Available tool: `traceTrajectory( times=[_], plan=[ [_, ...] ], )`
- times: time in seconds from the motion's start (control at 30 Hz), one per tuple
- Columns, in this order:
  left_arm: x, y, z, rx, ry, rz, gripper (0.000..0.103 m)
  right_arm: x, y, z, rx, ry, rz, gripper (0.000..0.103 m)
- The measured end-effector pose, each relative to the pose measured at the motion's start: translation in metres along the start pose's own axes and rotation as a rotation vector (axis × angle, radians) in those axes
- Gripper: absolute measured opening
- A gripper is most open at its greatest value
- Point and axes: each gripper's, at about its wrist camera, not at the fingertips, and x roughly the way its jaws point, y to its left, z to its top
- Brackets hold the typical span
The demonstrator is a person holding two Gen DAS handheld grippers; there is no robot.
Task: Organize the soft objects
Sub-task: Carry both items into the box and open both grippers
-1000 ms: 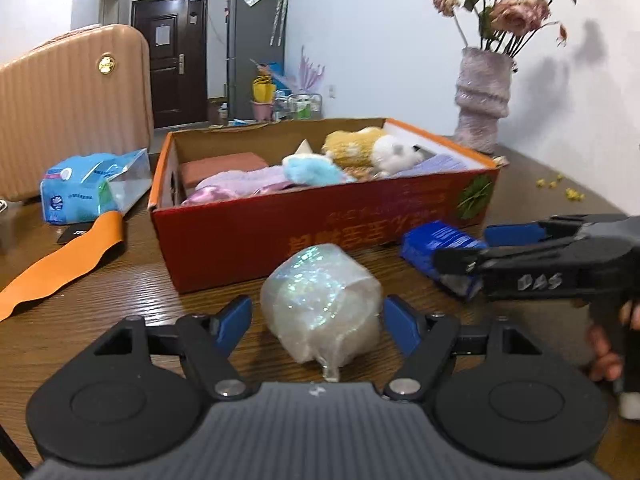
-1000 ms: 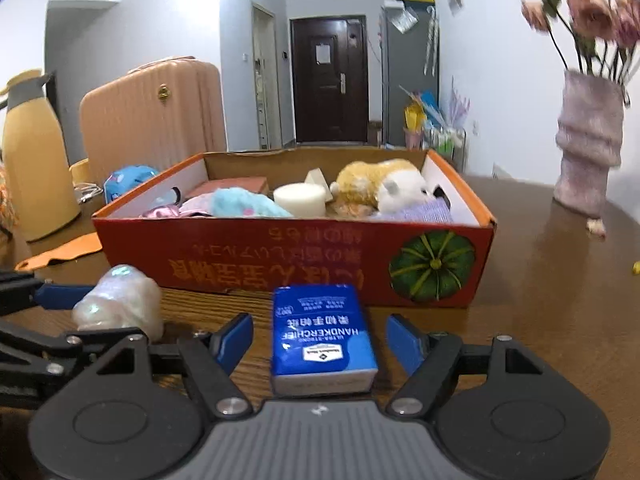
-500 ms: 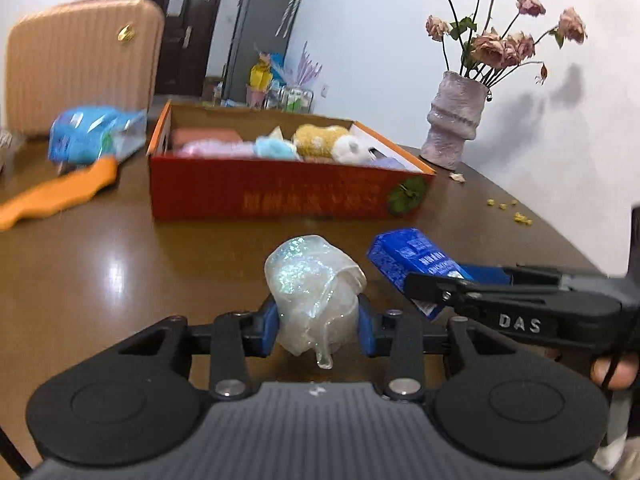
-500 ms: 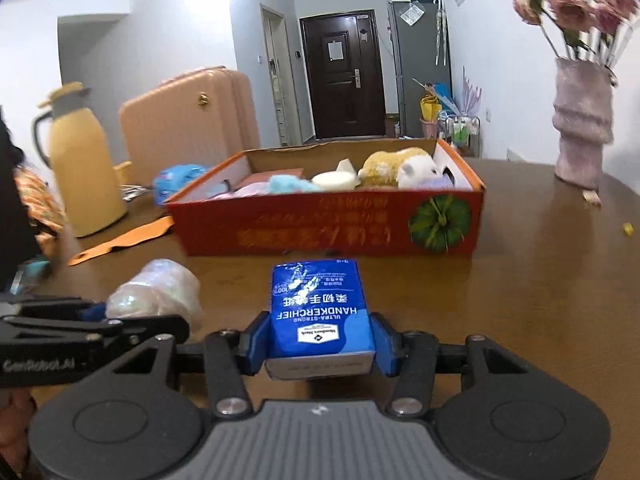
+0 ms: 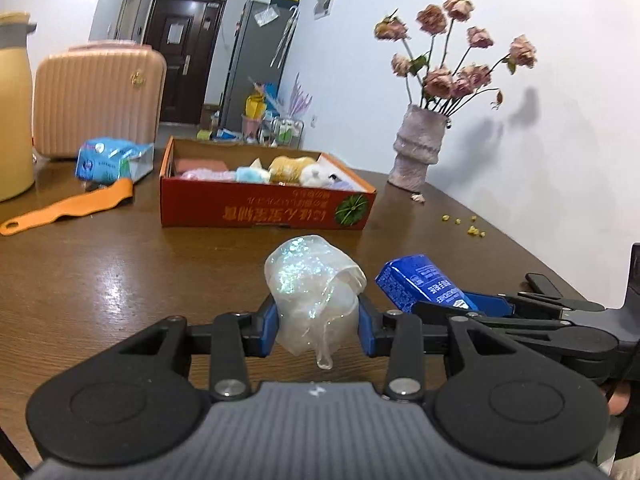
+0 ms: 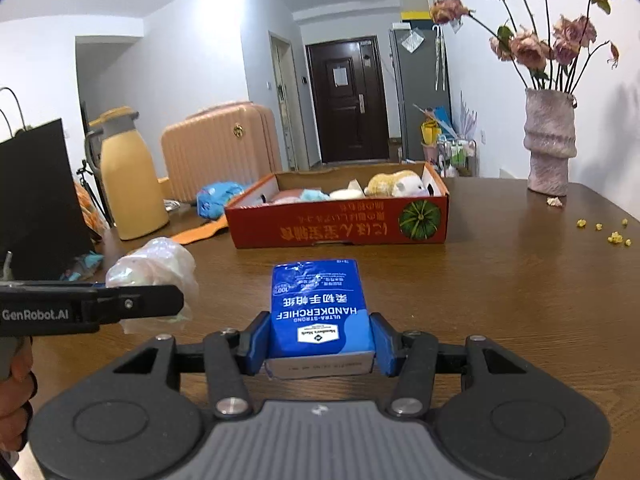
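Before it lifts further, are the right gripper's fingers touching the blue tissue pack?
Touching. The right wrist view shows the right gripper with both blue fingers pressed against the sides of the blue tissue pack.

My right gripper clamps a blue handkerchief pack between its blue pads, the pack lifted clear of the wooden table. At left, my left gripper carries a shimmering translucent soft bundle, my hand visible at the frame's edge. Ahead on the table stands a red cardboard box holding plush toys and other soft items. A yellow jug, a peach suitcase and a black bag sit left of it; a vase of dried roses stands at right, near scattered yellow bits.
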Motion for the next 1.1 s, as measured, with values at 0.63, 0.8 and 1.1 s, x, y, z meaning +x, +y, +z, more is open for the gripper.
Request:
traceTrajectory(
  times=[0.63,0.8,1.1],
  plan=[
    [0.067,0.017,0.06,0.103,-0.037,0.038,0.04,0.05,-0.006,0.047,-0.11,-0.035,-0.016,0.051],
    [0.125,0.042,0.102,0.085,-0.03,0.051,0.04,0.104,-0.026,0.09,-0.134,-0.043,-0.036,0.051],
    [0.263,0.097,0.181,0.024,0.078,0.115,0.04,0.235,-0.056,0.153,-0.226,0.083,-0.037,0.051]
  ],
)
